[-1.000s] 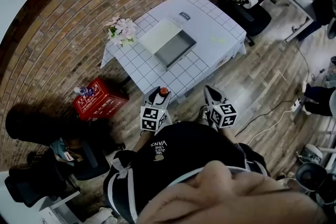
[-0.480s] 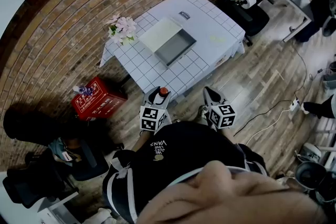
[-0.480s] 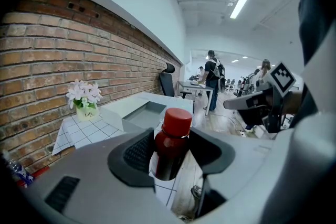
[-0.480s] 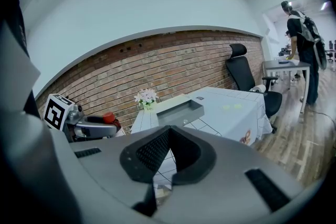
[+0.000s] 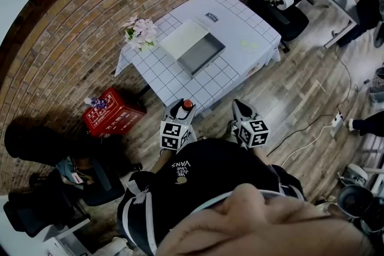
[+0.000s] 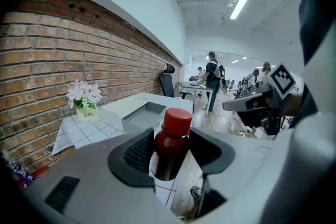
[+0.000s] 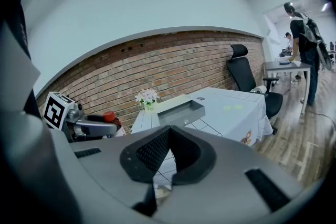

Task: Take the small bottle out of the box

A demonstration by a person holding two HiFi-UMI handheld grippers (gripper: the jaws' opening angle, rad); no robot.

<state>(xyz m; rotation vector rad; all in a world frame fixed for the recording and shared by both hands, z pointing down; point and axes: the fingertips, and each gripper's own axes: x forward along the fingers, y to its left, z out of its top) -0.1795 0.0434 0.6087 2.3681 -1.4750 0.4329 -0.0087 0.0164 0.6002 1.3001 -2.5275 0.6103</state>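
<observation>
A small dark red bottle (image 6: 169,150) with a red cap stands upright between the pads of my left gripper (image 6: 172,137), which is shut on it. The head view shows that bottle (image 5: 186,105) in the left gripper (image 5: 182,110) over the floor, just in front of the table's near edge. The open grey box (image 5: 207,57) lies on the table with its pale lid beside it, and its inside looks bare. My right gripper (image 5: 240,108) hangs level with the left one, also off the table. Its jaws (image 7: 169,134) are shut with nothing between them.
The white checked table (image 5: 243,24) stands against a brick wall. A pot of pink flowers (image 5: 139,33) sits at its left corner. A red crate (image 5: 113,114) is on the floor at left, a black office chair (image 5: 288,15) beyond the table, and a person (image 5: 367,0) by a far desk.
Both grippers and the bottle stay where they were. Only the person at the far desk has shifted a little.
</observation>
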